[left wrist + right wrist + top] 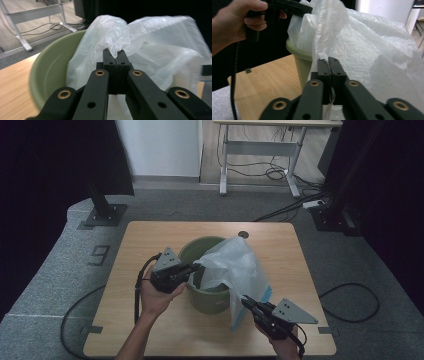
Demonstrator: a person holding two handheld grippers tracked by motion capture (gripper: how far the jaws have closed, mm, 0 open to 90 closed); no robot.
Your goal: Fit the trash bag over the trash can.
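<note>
Bag (pixel 235 265) was draped over the bin (pixel 200 251) at mid-table. Left gripper (pixel 194 268) was clamped on film at the bin's mouth; right gripper (pixel 248 302) was clamped on the bag's near-right edge. Judgement: spread the two holds apart evenly, avoid tearing, then seat the film over the rim. Count: one bag, one bin, two grippers.
</note>
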